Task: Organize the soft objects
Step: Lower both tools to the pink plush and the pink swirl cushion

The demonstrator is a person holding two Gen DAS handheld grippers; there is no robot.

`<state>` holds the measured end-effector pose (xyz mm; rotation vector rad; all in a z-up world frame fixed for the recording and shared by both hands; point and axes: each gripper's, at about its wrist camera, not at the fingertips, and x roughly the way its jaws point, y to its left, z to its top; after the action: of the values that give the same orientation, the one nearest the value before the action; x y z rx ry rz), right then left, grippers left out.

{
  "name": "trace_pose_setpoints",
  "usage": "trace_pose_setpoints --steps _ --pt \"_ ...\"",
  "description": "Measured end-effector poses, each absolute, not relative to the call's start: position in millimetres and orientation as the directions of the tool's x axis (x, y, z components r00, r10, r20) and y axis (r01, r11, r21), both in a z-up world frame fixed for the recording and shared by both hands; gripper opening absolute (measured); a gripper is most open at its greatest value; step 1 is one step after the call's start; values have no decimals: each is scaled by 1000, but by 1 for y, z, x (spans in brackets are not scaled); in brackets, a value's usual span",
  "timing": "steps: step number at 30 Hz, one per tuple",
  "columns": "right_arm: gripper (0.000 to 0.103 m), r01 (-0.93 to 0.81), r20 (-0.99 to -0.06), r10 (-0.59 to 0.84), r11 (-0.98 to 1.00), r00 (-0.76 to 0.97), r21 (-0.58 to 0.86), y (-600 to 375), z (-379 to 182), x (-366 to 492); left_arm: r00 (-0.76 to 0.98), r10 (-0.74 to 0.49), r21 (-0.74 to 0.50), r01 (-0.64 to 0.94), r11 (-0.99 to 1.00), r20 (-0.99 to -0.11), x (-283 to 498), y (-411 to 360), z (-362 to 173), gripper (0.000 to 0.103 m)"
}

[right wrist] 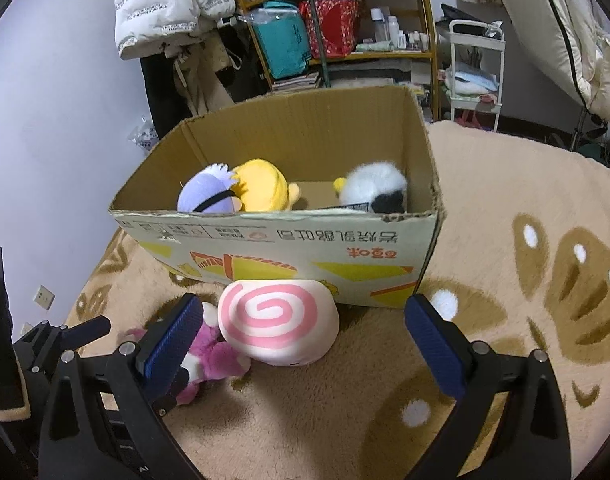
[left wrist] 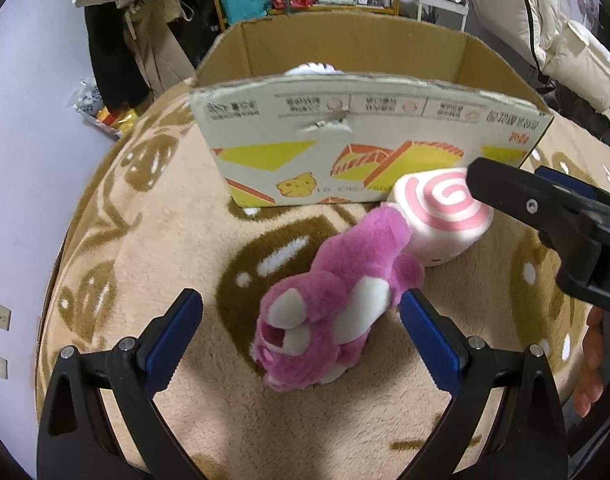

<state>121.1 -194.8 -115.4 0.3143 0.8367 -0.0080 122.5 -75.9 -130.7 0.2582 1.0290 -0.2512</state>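
A pink plush bear (left wrist: 329,312) lies on the beige blanket in front of an open cardboard box (left wrist: 369,152). My left gripper (left wrist: 301,312) stands open around the bear, not closed on it. A white cushion with a pink spiral (left wrist: 445,212) rests against the box's front wall, touching the bear. My right gripper (right wrist: 301,320) is open, its fingers straddling the spiral cushion (right wrist: 281,320) from above; the bear (right wrist: 209,356) shows by its left finger. Inside the box (right wrist: 289,240) lie a purple plush (right wrist: 207,196), a yellow plush (right wrist: 261,186) and a black-and-white plush (right wrist: 373,188).
The beige blanket with brown prints (right wrist: 525,280) covers the whole surface. Behind the box stand a yellow shelf (right wrist: 337,20) with bags and bottles, hanging jackets (right wrist: 165,4) and a white cart (right wrist: 477,68). A hand (left wrist: 591,364) shows at the right edge.
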Motion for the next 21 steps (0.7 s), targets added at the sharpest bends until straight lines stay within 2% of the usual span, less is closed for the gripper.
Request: trace_pose_setpoints --steps 21 --pt "103 128 -788 136 956 601 263 -187 -142 142 390 -91 51 338 940 -916 142 -76 -167 98"
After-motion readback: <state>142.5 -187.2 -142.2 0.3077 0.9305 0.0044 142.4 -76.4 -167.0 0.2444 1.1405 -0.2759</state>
